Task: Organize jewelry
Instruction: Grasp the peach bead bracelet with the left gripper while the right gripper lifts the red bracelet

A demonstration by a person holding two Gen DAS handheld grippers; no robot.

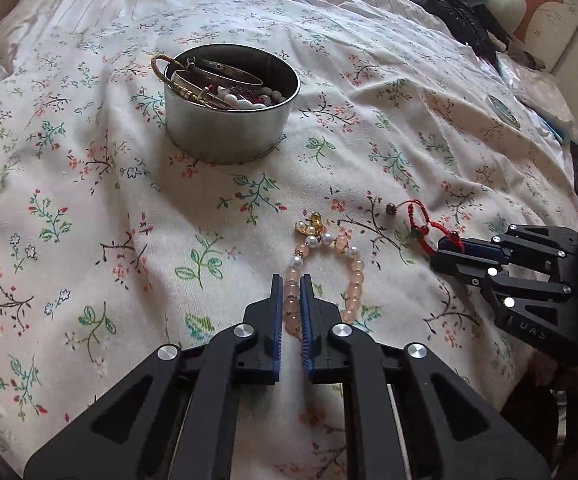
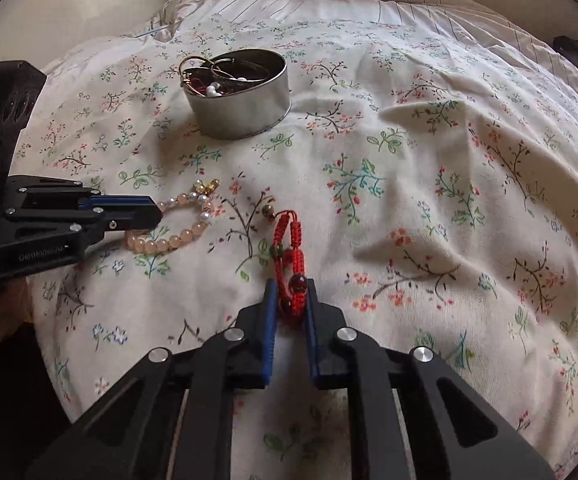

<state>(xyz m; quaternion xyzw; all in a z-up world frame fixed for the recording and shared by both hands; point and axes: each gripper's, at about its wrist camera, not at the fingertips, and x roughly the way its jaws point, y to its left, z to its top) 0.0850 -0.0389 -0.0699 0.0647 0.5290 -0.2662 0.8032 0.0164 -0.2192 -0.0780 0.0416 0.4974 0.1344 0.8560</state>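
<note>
Two bracelets remain on floral bedspread (image 1: 89,184), short of tin (image 1: 229,120) I fill. Left gripper (image 1: 291,280) pinches pink bead bracelet (image 1: 329,272); right gripper (image 2: 291,284) pinches red cord bracelet (image 2: 289,248). Both nearly closed, gripping strands for lift, I judge.

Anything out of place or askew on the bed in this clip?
One oddity: a gold braided bangle hangs over the rim of the tin instead of lying inside. The pink bead bracelet and red cord bracelet lie on the floral sheet, each with closed jaws around it.
</note>
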